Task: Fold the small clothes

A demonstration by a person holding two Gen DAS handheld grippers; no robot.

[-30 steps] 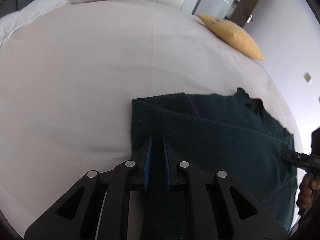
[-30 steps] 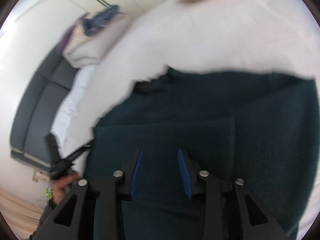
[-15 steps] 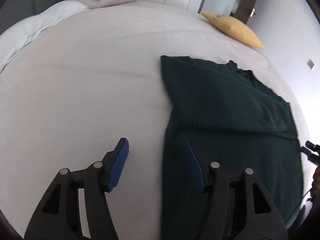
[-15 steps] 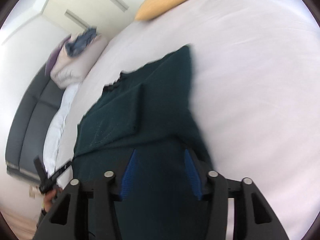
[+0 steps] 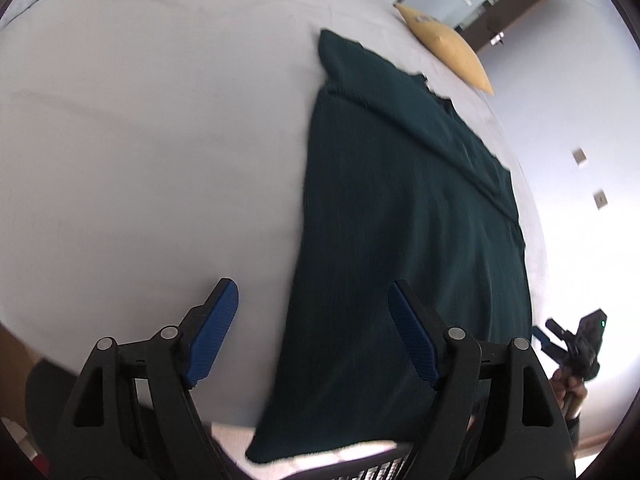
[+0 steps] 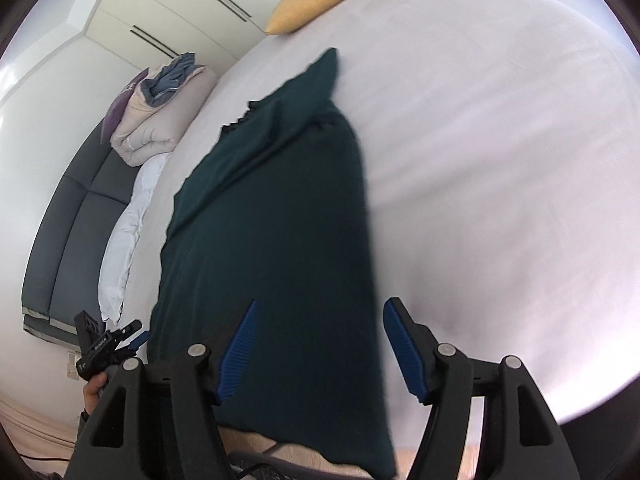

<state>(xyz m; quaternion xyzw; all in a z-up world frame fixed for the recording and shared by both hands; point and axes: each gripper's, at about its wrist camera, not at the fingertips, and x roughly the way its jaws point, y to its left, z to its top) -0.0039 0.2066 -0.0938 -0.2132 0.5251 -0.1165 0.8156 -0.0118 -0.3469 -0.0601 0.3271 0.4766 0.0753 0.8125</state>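
Observation:
A dark green knitted garment (image 5: 404, 232) lies flat on the white bed (image 5: 152, 152), sleeves folded in over its body, hem hanging over the near bed edge. It also shows in the right wrist view (image 6: 276, 216). My left gripper (image 5: 314, 334) is open and empty, straddling the garment's left edge near the hem. My right gripper (image 6: 318, 350) is open and empty, straddling its right edge near the hem. Each gripper shows small in the other's view, the right one (image 5: 576, 340) and the left one (image 6: 108, 344).
A yellow pillow (image 5: 448, 52) lies at the far end of the bed, also in the right wrist view (image 6: 316, 0). A folded beige duvet (image 6: 160, 120) with blue cloth on top sits beside a dark sofa (image 6: 72, 232). White wardrobes (image 6: 180, 12) stand behind.
My left gripper let go of the garment and opened wide. Both grippers pulled back from the folded sleeves toward the hem at the near bed edge.

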